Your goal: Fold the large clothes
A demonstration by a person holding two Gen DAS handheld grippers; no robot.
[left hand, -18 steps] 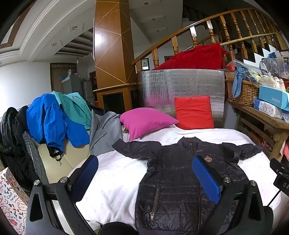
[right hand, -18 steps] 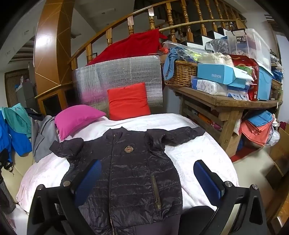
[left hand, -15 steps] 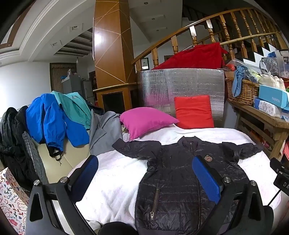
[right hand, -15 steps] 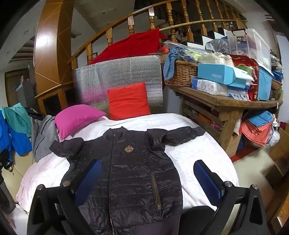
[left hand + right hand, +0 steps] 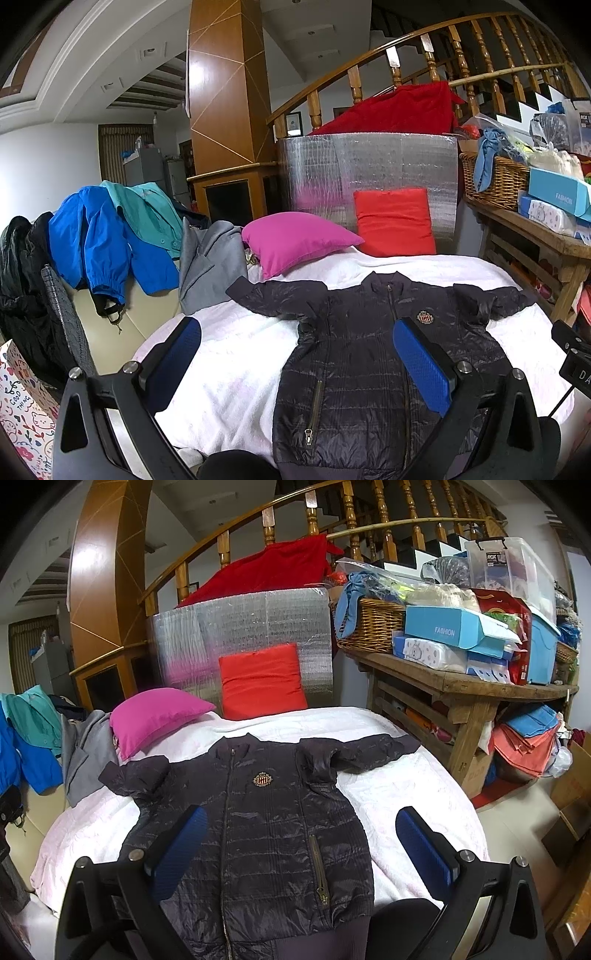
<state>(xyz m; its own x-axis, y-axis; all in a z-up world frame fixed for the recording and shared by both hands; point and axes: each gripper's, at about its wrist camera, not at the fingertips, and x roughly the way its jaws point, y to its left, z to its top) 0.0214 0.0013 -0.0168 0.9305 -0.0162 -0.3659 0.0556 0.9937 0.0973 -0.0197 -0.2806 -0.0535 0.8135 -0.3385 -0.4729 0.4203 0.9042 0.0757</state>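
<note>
A black quilted puffer jacket point(image 5: 369, 354) lies flat, front up and zipped, on the white bed cover point(image 5: 229, 376), sleeves spread to both sides. It also shows in the right wrist view point(image 5: 266, 823). My left gripper point(image 5: 295, 354) is open and empty, held above the jacket's left half near the hem. My right gripper point(image 5: 299, 838) is open and empty, above the jacket's right half. Neither touches the jacket. Part of the other gripper point(image 5: 572, 354) shows at the right edge of the left wrist view.
A magenta pillow point(image 5: 295, 240) and a red cushion point(image 5: 395, 221) sit at the bed's far end before a silver panel point(image 5: 369, 166). Blue, teal and grey garments point(image 5: 110, 240) hang on the left. A loaded wooden table point(image 5: 472, 686) stands on the right.
</note>
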